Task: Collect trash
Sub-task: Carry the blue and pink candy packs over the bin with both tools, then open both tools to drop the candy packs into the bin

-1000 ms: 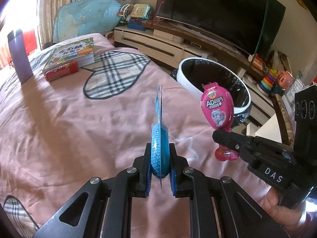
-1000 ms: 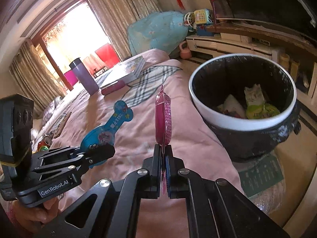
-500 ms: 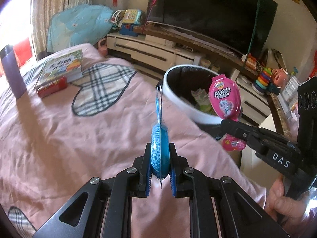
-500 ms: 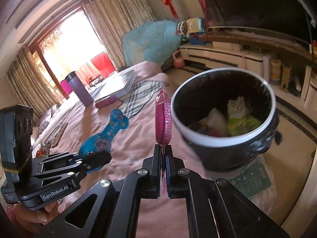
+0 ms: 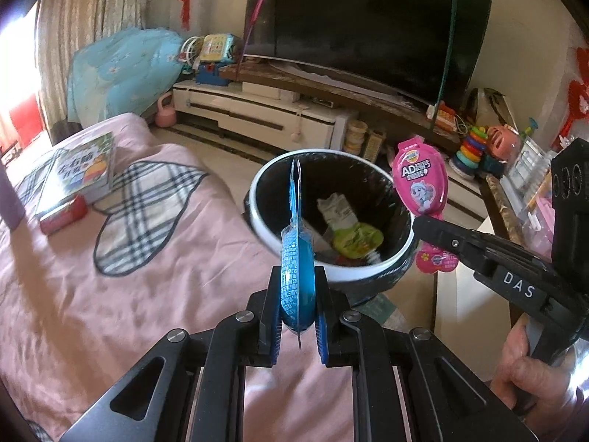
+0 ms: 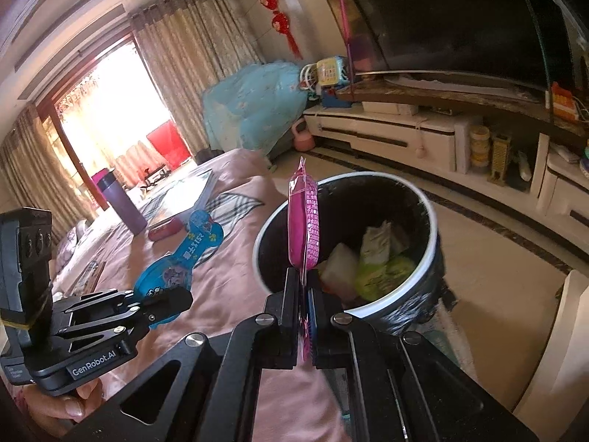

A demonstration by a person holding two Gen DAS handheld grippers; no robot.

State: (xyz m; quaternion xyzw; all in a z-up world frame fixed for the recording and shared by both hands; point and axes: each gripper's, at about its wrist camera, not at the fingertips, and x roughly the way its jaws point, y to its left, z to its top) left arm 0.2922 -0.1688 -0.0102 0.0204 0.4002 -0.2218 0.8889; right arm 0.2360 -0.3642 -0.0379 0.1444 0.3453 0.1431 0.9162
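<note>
Left tongs (image 5: 297, 326): blue wrapper (image 5: 297, 280) clamped. Right tongs (image 6: 304, 326): pink wrapper (image 6: 306, 234) clamped. Both carried from over bed (image 5: 110, 294) to bin (image 5: 390, 269) rim; release judged imminent.

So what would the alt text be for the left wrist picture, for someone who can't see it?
Black tongs pinch a blue plastic snack packet edge-on above a pink bedspread, facing a round white-rimmed bin with a black liner. At right, a second pair of tongs in a hand grips a pink packet over the bin's rim.
</note>
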